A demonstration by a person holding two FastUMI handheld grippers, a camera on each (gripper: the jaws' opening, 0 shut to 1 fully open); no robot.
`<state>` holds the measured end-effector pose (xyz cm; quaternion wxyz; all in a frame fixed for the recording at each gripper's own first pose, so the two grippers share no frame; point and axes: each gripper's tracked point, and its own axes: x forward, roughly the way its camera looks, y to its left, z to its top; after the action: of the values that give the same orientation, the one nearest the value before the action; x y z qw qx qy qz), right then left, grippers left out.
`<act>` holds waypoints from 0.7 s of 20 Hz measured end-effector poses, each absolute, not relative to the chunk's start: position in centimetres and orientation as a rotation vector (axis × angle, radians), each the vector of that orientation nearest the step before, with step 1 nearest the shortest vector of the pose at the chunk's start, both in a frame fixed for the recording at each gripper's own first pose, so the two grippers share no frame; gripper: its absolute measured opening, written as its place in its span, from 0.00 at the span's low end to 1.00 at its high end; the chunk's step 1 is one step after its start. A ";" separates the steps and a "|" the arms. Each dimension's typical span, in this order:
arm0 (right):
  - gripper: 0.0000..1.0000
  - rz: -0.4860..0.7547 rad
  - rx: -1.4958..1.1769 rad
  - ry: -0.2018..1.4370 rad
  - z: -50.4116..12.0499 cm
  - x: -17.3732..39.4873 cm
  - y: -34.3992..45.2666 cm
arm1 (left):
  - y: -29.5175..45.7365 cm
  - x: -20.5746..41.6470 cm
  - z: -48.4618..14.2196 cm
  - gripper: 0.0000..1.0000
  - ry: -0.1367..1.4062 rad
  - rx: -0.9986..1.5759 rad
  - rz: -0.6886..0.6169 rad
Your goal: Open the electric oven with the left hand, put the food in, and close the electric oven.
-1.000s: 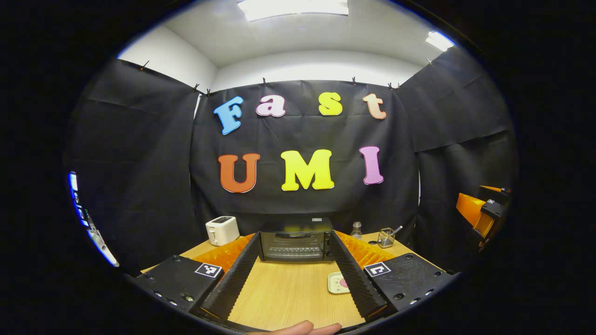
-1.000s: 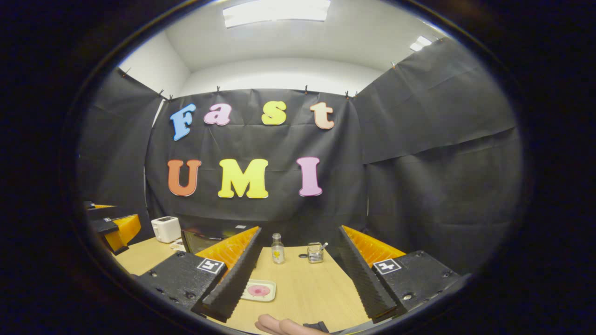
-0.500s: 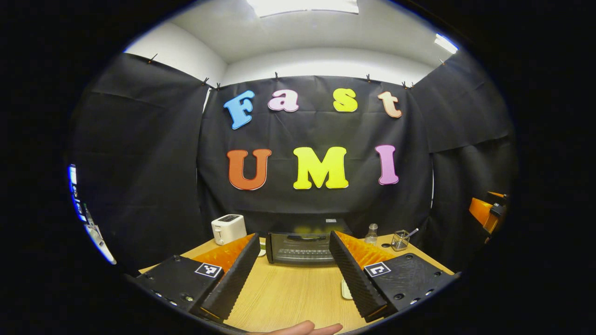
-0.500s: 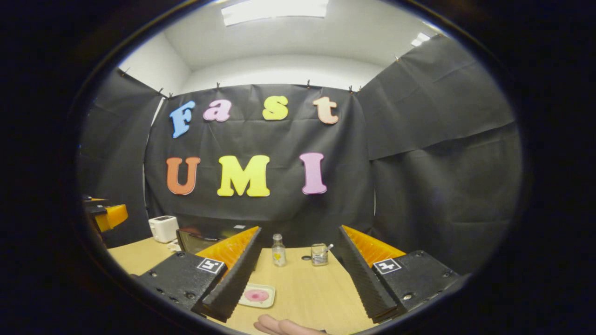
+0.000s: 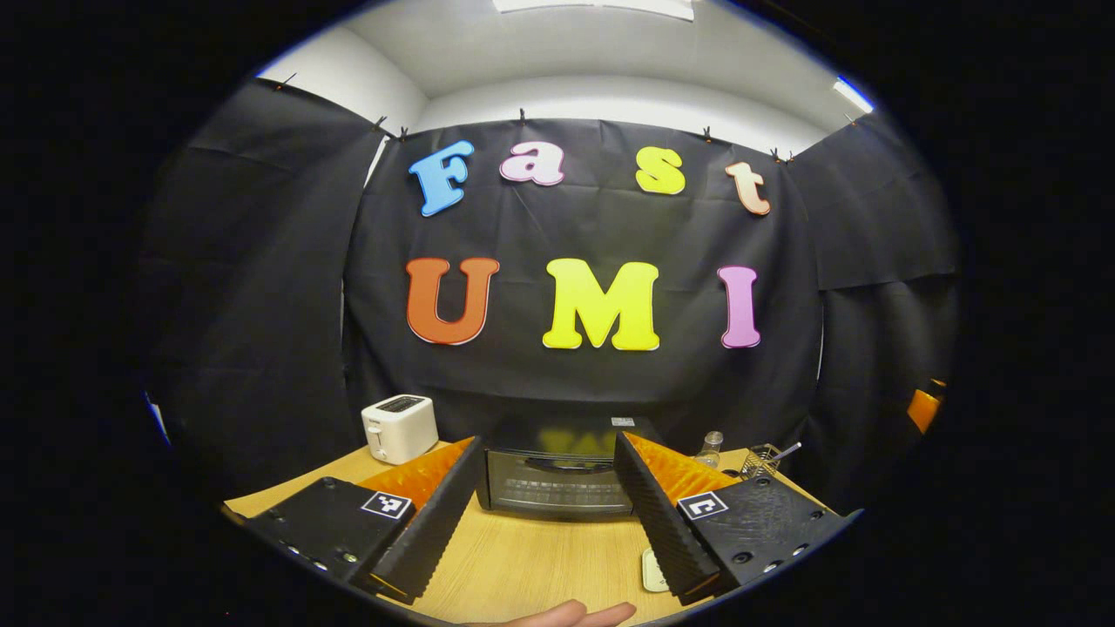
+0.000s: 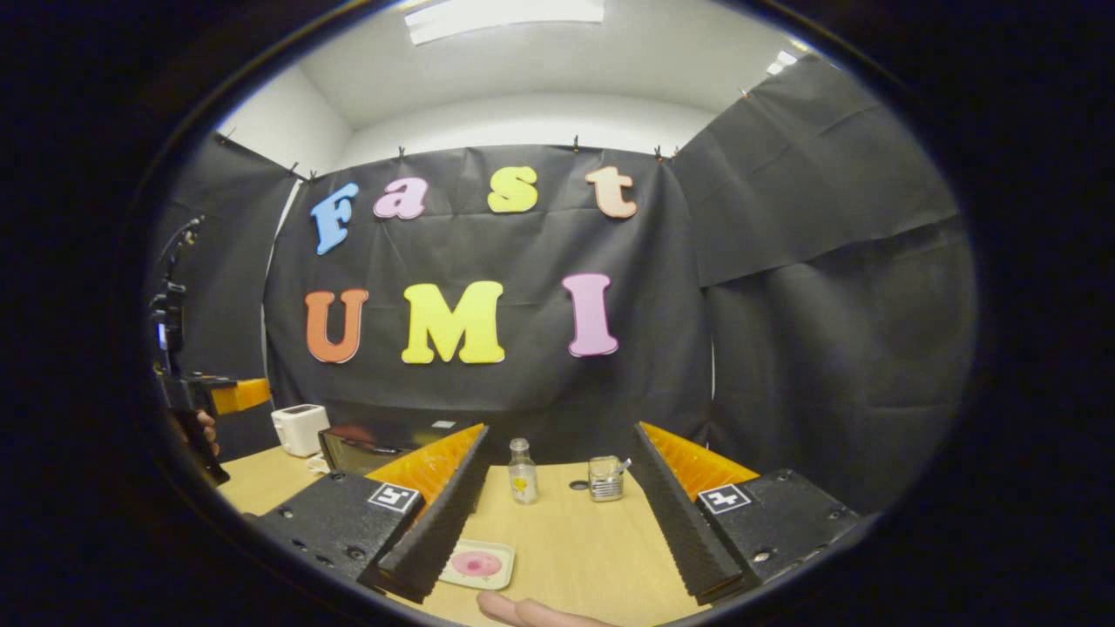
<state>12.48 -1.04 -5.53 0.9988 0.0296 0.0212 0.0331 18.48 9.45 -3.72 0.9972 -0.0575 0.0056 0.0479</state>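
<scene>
Left gripper (image 5: 547,522), jaws wide apart, faces the closed oven (image 5: 557,481) at lower centre, its handle running crosswise; right gripper (image 6: 557,531), also apart, has the food plate (image 6: 476,564) lower left

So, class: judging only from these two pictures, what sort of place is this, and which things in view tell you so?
Probably a mock kitchen set up in a recording booth, not a real home. A wooden table carries an electric oven, a white toaster and a small plate of food, yet black cloth hangs all round as walls.

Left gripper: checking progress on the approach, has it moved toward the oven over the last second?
Yes. The left gripper moved forward: the oven looks larger between its fingers.
</scene>
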 end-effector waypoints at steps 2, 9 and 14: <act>1.00 0.091 0.084 0.072 -6.5 13.3 -1.4 | 9.3 21.5 -4.5 0.95 0.037 -0.155 0.063; 1.00 0.016 0.106 0.073 -7.2 14.0 -5.8 | 8.7 31.3 -9.1 0.95 0.169 -0.168 -0.008; 1.00 -0.006 0.122 0.067 -7.3 13.2 -7.4 | 7.8 36.4 -14.2 0.95 0.296 -0.086 -0.013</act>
<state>13.15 -7.38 -7.32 0.9976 0.0607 0.0335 -0.0029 36.35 7.76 -14.21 0.9882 -0.0426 0.1472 -0.0064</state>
